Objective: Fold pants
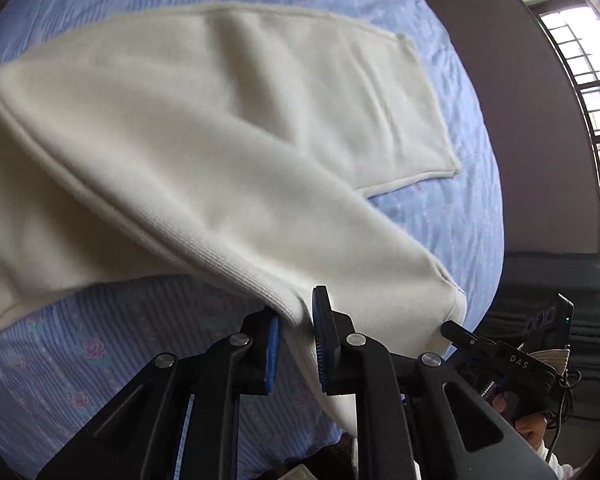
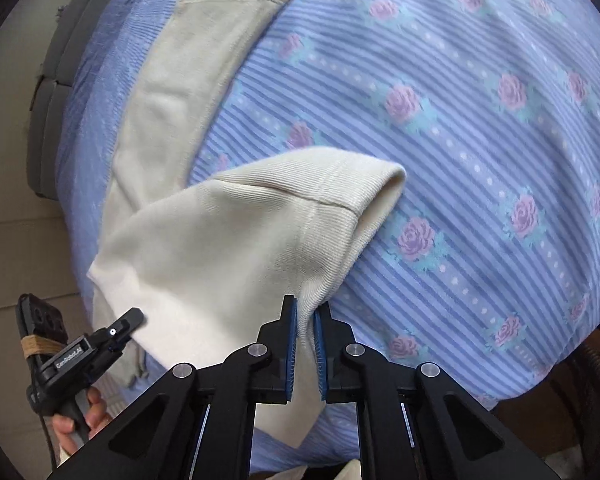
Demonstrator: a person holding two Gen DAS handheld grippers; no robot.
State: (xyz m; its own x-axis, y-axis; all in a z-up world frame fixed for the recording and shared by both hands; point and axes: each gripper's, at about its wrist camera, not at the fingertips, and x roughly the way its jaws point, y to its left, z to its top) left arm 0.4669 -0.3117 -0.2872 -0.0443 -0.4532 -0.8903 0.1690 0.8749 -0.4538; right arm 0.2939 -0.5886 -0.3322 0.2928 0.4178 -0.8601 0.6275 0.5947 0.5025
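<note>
Left wrist view: the left gripper is closed narrow on the ribbed waistband edge of the cream pants, cloth being pinched between its blue pads at lower centre of the frame. From that pinch the garment is spread away toward the top of the frame, one leg being seen to end in a hem at the right middle. The other leg runs off the left edge. The pants are laid on the blue flowered bedspread, with the held end lifted off it. At the lower right of this frame, the right gripper is seen touching the far corner of the same waistband.

In the right wrist view the right gripper is likewise shut tight on ribbed waistband cloth at lower centre. The long axis of the pants is carried up and to the left, to a leg hem in the upper left. The left gripper is seen at the lower left, against the fabric.

Both ends of the waistband are thus held, neither hand being clearly nearer the legs. The coming fold is judged to turn on the waist being carried along the long axis toward the hems.
</note>
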